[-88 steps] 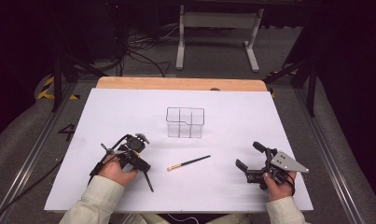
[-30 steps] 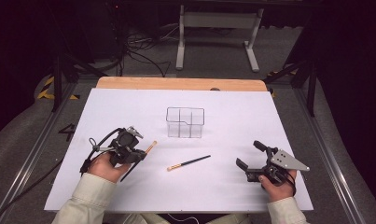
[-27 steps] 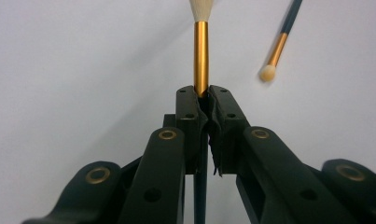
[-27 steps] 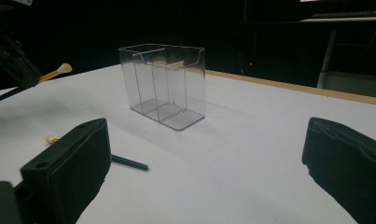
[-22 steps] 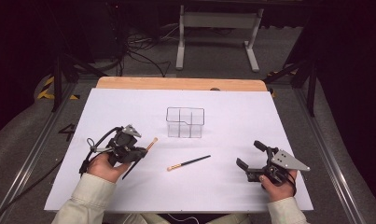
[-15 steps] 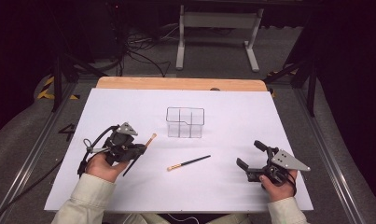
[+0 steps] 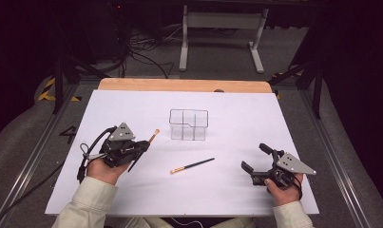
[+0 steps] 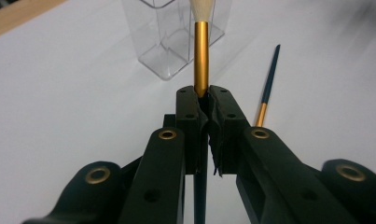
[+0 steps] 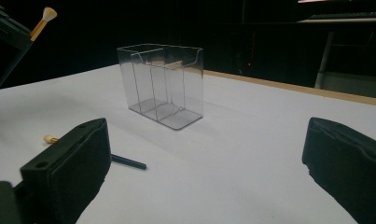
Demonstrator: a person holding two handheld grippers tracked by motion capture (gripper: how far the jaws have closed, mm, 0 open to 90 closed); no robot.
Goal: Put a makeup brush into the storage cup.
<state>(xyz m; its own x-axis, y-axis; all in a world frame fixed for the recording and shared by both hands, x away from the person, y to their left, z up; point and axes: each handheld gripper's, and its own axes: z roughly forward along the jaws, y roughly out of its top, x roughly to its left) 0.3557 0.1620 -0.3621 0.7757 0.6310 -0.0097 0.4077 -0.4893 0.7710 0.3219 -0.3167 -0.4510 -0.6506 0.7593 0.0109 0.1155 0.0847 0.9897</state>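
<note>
The left gripper (image 7: 140,146) is clamped on a makeup brush (image 8: 201,51) with a gold ferrule and pale bristles; in the left gripper view its jaws pinch the dark handle just below the ferrule, and the brush runs straight out along the jaws. From the high view the brush's bristle tip (image 7: 156,133) points up and away toward the clear plastic organizer (image 7: 188,124), which stands upright on the white table (image 7: 284,128), near the tip but not touching it. The relation that matters is this line: the brush's long axis already aims at the organizer, whose open compartments lie ahead of and slightly to the right of the tip. To drop it in, the brush would probably have to be tipped toward upright over one compartment. A second brush (image 7: 192,165) lies flat on the table between the two hands, its long axis slanting from lower left to upper right, bristle end toward the left. The right gripper (image 7: 256,159) rests at the table's right with its jaws spread wide and nothing between them; the lying brush sits to its left, about midway between both hands.
</note>
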